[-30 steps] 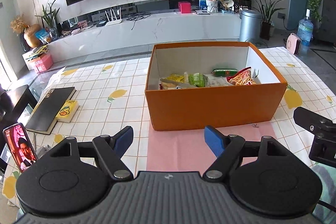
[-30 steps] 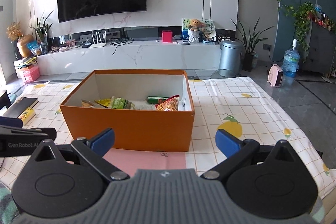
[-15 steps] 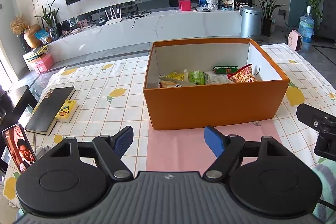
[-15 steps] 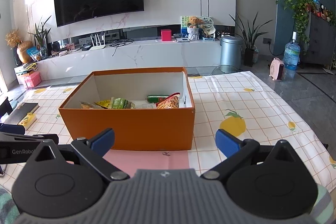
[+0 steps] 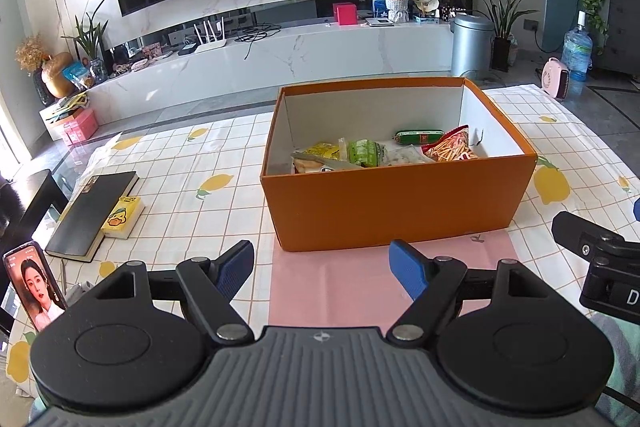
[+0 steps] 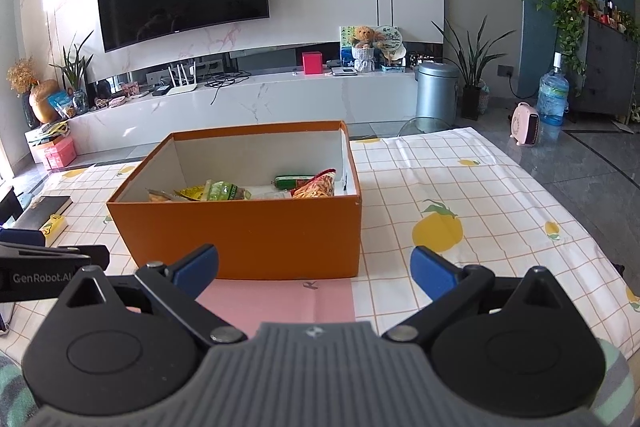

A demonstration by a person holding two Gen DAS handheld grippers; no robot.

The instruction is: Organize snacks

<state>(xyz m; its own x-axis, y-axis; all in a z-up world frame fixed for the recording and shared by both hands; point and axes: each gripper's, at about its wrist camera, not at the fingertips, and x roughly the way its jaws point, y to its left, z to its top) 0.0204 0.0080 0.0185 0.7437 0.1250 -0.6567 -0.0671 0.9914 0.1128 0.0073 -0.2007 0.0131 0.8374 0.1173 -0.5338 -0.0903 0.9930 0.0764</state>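
- Left tool: wide, holding nothing, above pink mat.
- Right tool: wide, holding nothing.
- Orange box w/ snacks on surface.

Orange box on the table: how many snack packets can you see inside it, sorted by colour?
In the orange box, by main colour, as far as visible:
Yellow packet: 1
Green packets: 2
White packet: 1
Red packet of sticks: 1
Tan packet: 1
Total: 6

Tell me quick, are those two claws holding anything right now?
Left gripper: jaws open, holding nothing.
Right gripper: jaws open, holding nothing.
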